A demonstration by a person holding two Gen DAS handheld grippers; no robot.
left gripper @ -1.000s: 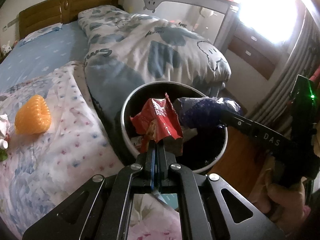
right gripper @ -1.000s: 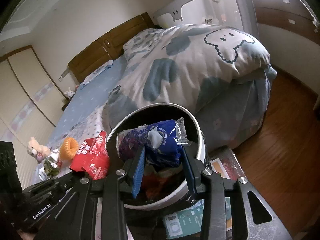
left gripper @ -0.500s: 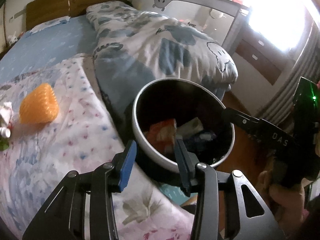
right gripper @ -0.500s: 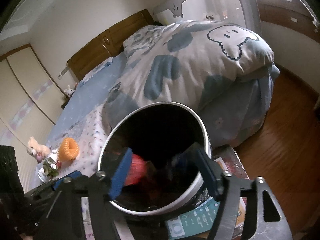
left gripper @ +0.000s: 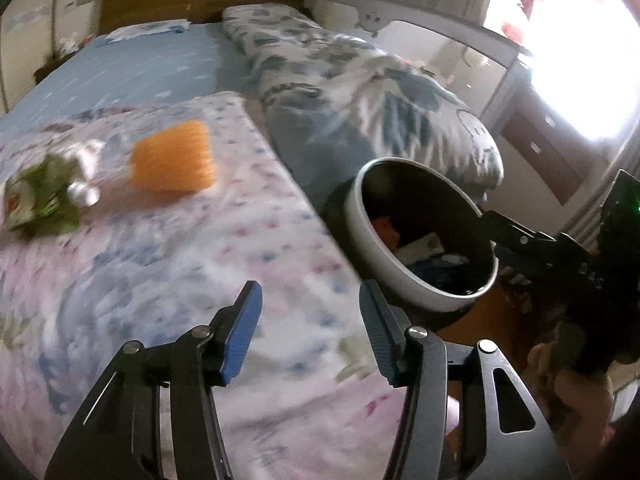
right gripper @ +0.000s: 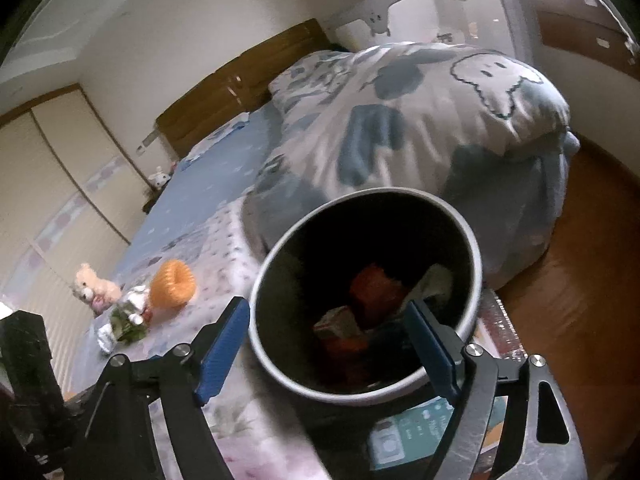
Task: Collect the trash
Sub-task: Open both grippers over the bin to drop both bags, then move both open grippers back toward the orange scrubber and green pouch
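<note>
A round black trash bin with a white rim [left gripper: 362, 220] [right gripper: 476, 264] stands beside the bed and holds red [right gripper: 374, 288] and blue wrappers [left gripper: 440, 266]. My left gripper [left gripper: 310, 332] is open and empty over the floral bedspread, left of the bin. My right gripper [right gripper: 328, 344] is open and empty, its jaws standing on either side of the bin's near rim. A crumpled green and silver wrapper [left gripper: 38, 196] [right gripper: 124, 322] lies on the bedspread at the left.
An orange ribbed ring [left gripper: 172, 162] [right gripper: 174, 284] lies on the bedspread beside the wrapper. A teddy bear [right gripper: 94, 286] sits behind them. A blue and white duvet [left gripper: 360, 92] is piled behind the bin. A leaflet [right gripper: 412, 428] lies under the bin. Wooden floor [right gripper: 580, 308] is to the right.
Both grippers opened and dropped the red and blue wrappers into the bin. The left gripper then swung left over the bedspread. The right gripper stayed at the bin.
</note>
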